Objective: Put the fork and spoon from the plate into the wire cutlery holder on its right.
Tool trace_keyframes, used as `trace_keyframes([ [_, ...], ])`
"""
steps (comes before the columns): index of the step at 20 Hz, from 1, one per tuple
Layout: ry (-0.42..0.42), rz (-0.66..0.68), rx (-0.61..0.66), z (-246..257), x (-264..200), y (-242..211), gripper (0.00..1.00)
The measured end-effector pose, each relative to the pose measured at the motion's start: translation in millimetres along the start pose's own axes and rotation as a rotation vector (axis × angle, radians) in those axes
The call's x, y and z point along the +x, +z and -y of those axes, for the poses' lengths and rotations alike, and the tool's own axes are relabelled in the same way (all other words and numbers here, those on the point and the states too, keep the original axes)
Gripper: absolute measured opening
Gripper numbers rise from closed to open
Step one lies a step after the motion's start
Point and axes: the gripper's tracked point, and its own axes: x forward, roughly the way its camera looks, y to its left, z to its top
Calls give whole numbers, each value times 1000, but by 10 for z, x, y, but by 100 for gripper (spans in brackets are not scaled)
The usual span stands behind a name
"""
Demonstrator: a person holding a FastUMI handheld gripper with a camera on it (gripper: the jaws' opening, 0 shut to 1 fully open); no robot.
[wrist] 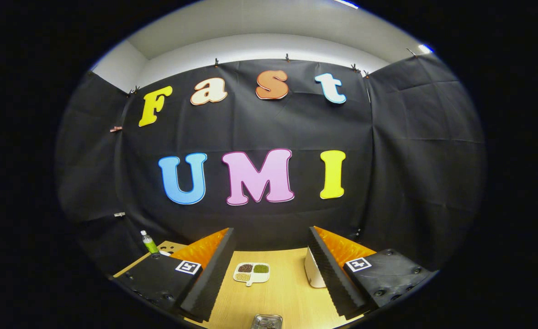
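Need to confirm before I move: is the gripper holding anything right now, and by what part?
Nothing is held. The gripper is open, its fingers wide apart above the table, with a divided dish lying beyond them.

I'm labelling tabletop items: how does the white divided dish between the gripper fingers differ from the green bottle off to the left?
The dish lies low and flat on the table; the bottle stands upright. The dish is white, with compartments holding brown and green fillings; the bottle is green with a white cap. The dish sits ahead of the open gripper, between its fingers; the bottle stands beyond the left finger. Both rest on the same table.
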Motion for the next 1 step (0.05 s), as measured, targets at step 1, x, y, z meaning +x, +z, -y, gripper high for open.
trace_keyframes([
  [1, 1, -2, -3, 2, 23, -2, 99],
])
